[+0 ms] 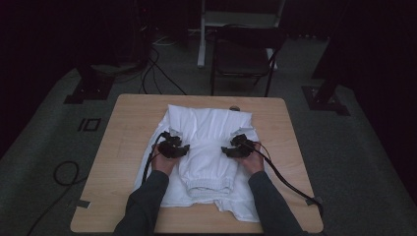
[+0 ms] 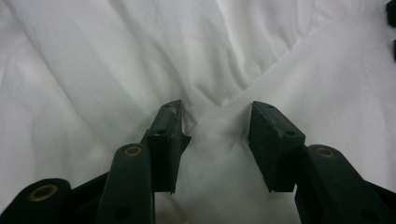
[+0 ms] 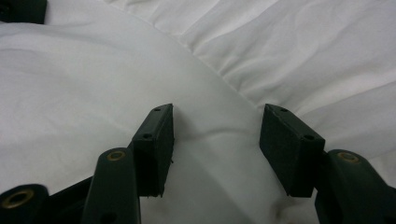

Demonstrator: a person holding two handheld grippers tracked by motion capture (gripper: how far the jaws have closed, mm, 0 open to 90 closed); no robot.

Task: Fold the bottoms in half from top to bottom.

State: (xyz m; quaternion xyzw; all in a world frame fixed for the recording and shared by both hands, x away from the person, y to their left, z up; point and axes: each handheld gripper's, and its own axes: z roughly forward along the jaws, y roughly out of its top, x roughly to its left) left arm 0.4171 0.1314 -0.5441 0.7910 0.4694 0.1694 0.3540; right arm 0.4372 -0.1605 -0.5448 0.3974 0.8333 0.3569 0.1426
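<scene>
**Both tools open over the white garment**

So the white garment (image 1: 209,147) is spread across the middle of the wooden bench (image 1: 128,123), with a ribbed cuff or waistband folded toward the lower centre of the high view. The left tool (image 1: 172,139) sits on its left part, the right tool (image 1: 239,142) on its right part, both a bit above frame centre. In the left gripper view the jaws stand apart with a fabric edge (image 2: 243,95) running between them, pads not pinching it. Same deal in the right gripper view: jaws spread wide, cloth fold (image 3: 219,74) just ahead, nothing clamped.
</scene>
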